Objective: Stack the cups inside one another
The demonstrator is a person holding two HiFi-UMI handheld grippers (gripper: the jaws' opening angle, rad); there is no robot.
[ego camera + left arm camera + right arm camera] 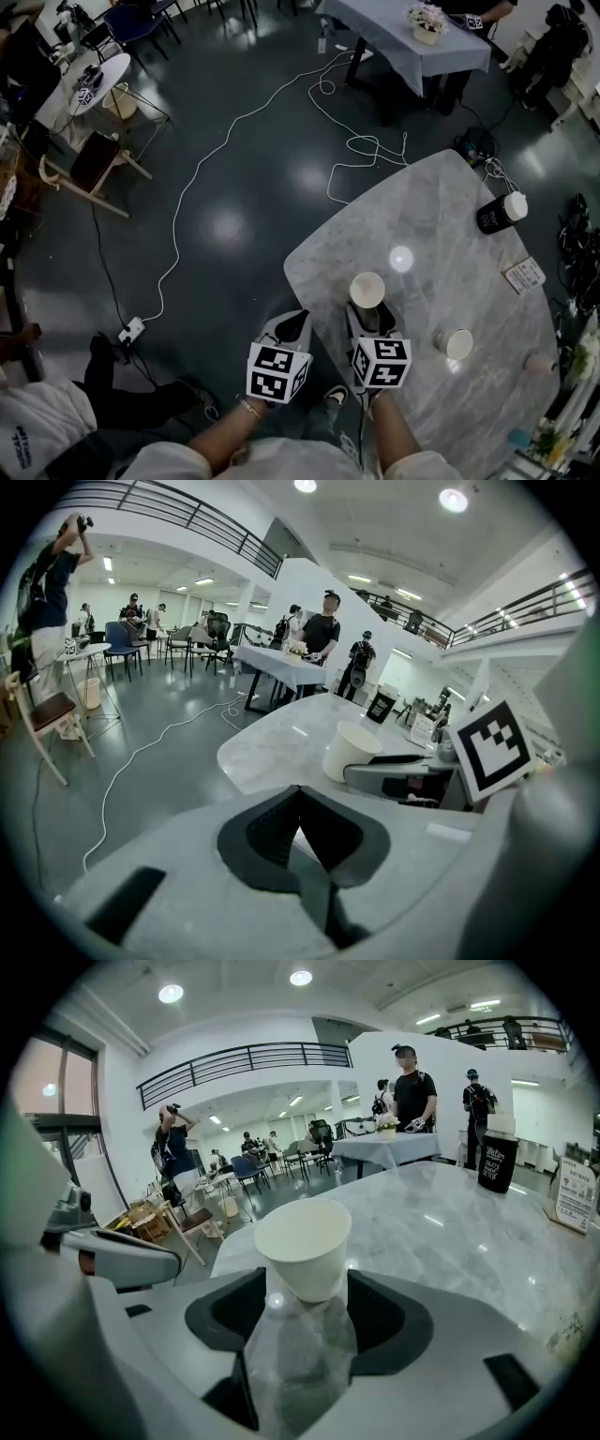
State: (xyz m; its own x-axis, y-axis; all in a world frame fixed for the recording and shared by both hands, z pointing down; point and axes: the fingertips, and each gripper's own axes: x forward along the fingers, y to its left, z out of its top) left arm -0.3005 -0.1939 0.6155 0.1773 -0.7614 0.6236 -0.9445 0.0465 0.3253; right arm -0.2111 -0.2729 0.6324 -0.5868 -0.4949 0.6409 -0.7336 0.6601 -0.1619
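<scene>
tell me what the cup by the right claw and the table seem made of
Cup: likely paper, matte white, with a thin rolled rim and no shine. Table: looks like marble or a marble-look top, glossy; pale grey veins and reflected ceiling lights show.

White cable (359, 142) on dark floor (234, 225) beside marble table (422, 202)

The left forearm (217, 433) and right forearm (398, 441) reached forward side by side, bare, each carrying a gripper that pointed forward and down. The left gripper (295, 323) had its jaws closed tip to tip with nothing between them. The right gripper (368, 314), just beside it, had its jaws spread wide, with a cup (303, 1241) standing between them, unsqueezed.
</scene>
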